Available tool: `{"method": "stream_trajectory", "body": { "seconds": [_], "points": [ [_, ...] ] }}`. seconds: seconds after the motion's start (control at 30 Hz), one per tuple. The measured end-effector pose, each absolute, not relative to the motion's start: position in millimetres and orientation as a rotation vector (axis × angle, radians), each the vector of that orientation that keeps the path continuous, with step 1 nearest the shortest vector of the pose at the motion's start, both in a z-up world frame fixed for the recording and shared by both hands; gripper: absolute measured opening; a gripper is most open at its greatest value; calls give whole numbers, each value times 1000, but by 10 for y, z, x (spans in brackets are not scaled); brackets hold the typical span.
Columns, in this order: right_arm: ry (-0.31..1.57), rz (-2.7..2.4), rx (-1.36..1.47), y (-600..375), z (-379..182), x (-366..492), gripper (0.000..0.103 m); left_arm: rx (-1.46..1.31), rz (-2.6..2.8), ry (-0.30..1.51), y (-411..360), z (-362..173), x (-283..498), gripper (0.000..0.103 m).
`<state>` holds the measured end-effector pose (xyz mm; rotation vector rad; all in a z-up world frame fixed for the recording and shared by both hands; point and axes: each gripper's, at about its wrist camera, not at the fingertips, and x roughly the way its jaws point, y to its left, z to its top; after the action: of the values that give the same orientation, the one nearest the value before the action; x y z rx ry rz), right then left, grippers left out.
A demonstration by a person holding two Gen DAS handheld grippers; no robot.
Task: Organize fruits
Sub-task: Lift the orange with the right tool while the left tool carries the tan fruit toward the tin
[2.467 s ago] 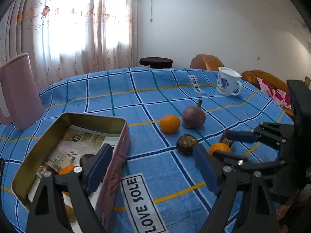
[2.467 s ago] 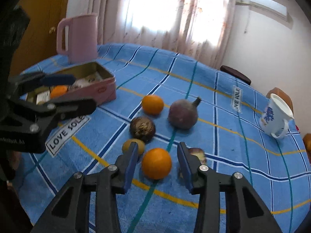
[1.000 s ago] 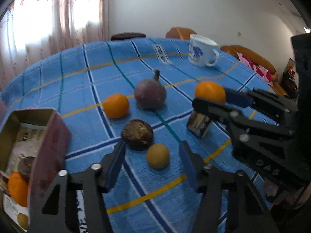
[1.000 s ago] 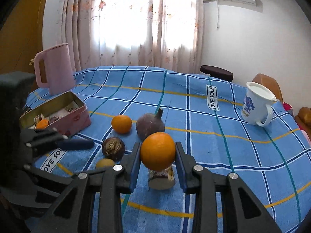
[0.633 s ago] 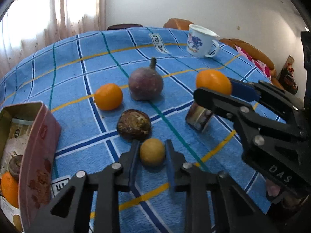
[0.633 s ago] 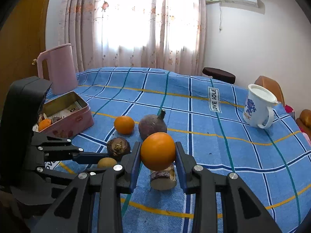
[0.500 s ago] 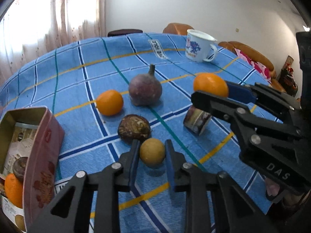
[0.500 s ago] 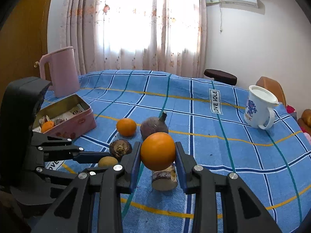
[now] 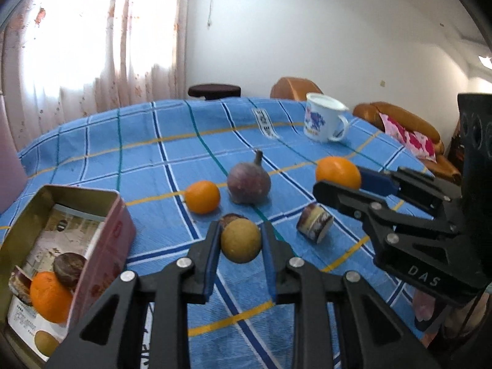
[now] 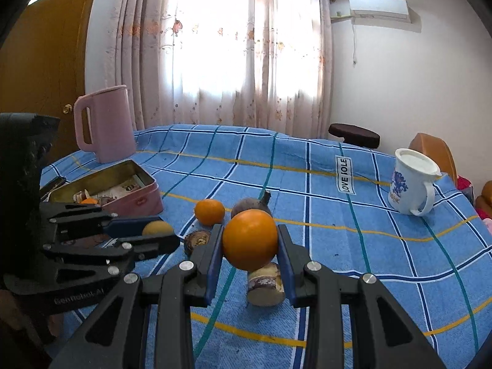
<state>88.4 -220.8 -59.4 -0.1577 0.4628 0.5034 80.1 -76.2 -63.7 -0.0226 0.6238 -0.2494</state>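
My left gripper [image 9: 240, 243] is shut on a small yellow-brown fruit [image 9: 240, 240] and holds it above the blue checked tablecloth [image 9: 138, 160]. It also shows in the right wrist view [image 10: 157, 228]. My right gripper [image 10: 249, 243] is shut on an orange [image 10: 249, 240], held above the table; that orange also shows in the left wrist view [image 9: 337, 172]. On the cloth lie another orange [image 9: 202, 196], a purple stemmed fruit [image 9: 249, 180], a brown wrinkled fruit [image 10: 198, 240] and a cut cylinder piece [image 9: 314, 222]. The open pink tin [image 9: 118, 233] at the left holds an orange [image 9: 49, 296] and dark fruits.
A pink pitcher [image 10: 103, 123] stands at the far left behind the tin [image 10: 141, 195]. A white mug [image 10: 410, 181] stands at the right. A dark stool [image 10: 353, 135] and orange sofa [image 9: 396, 117] lie beyond the table edge.
My left gripper closed on the yellow-brown fruit and lifted it off the cloth, turning back toward the tin. My right gripper keeps the orange raised.
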Motion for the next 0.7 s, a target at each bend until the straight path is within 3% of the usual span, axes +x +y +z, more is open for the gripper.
{"method": "stream_trajectory", "body": {
  "seconds": [0.7],
  "points": [
    [366, 522, -148, -2251, -539, 738, 35, -15, -170, 475, -698, -514, 547, 27]
  ]
}}
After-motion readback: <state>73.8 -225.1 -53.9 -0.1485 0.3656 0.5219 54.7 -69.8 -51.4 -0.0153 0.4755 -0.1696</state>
